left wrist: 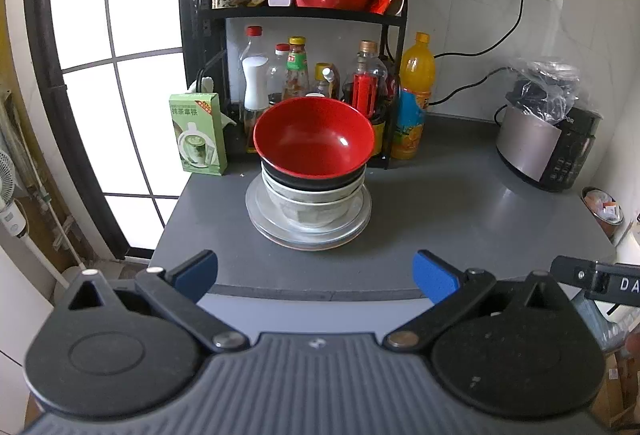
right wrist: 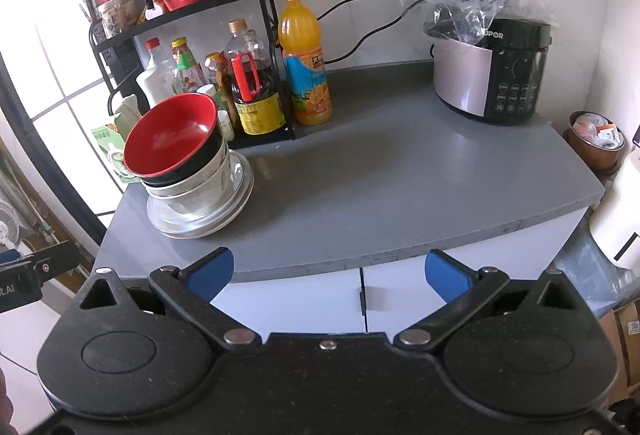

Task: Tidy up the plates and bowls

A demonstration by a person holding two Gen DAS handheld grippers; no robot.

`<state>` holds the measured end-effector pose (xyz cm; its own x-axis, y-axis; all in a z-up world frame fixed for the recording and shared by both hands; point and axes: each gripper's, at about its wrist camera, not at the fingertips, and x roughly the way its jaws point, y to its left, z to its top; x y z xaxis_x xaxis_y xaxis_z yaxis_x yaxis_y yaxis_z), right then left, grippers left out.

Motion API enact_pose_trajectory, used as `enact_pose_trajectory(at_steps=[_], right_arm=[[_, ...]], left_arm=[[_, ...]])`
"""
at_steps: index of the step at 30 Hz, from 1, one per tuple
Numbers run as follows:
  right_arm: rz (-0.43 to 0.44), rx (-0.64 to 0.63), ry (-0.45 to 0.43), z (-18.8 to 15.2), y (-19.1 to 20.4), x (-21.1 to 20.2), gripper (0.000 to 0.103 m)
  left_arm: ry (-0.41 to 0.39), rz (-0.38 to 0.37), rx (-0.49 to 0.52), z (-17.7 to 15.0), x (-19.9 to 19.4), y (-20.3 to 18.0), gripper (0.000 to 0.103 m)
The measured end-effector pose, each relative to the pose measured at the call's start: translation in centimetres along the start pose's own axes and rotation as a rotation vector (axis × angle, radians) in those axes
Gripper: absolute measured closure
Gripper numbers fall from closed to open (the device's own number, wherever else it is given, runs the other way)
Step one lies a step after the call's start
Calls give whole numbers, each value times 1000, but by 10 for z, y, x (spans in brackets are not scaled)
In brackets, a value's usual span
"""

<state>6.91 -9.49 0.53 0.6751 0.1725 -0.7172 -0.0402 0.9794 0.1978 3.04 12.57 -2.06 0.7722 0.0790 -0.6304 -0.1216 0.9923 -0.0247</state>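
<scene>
A red bowl with a black outside (left wrist: 314,133) sits on top of a stack: pale bowls (left wrist: 316,205) under it, and metal plates (left wrist: 308,235) at the bottom, on the grey countertop (left wrist: 460,203). The stack also shows in the right wrist view, red bowl (right wrist: 172,133) on top of the plates (right wrist: 200,223). My left gripper (left wrist: 316,277) is open and empty, just off the counter's front edge, facing the stack. My right gripper (right wrist: 328,275) is open and empty, in front of the counter edge, right of the stack.
A black rack (left wrist: 304,15) with bottles and a red basket stands behind the stack. An orange juice bottle (right wrist: 306,63), a green box (left wrist: 198,135) and a rice cooker (right wrist: 492,71) with a plastic bag stand on the counter. White cabinet doors (right wrist: 360,299) are below.
</scene>
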Motion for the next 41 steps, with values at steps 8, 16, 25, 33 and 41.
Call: enact_pose_trajectory(at_steps=[8, 16, 25, 33, 41], right_arm=[[-9, -5, -3, 1, -1, 0, 0], [-6, -5, 3, -1, 0, 2, 0], [2, -17, 1, -2, 3, 1, 0], [1, -19, 2, -2, 3, 2, 0], [-3, -39, 5, 1, 5, 5, 0]], left_arm=[[5, 1, -4, -2, -1, 0, 0], [-10, 7, 4, -2, -3, 1, 0], [-3, 4, 5, -3, -1, 2, 0], [-7, 0, 4, -2, 1, 2, 0], [-18, 2, -9, -4, 3, 2, 0]])
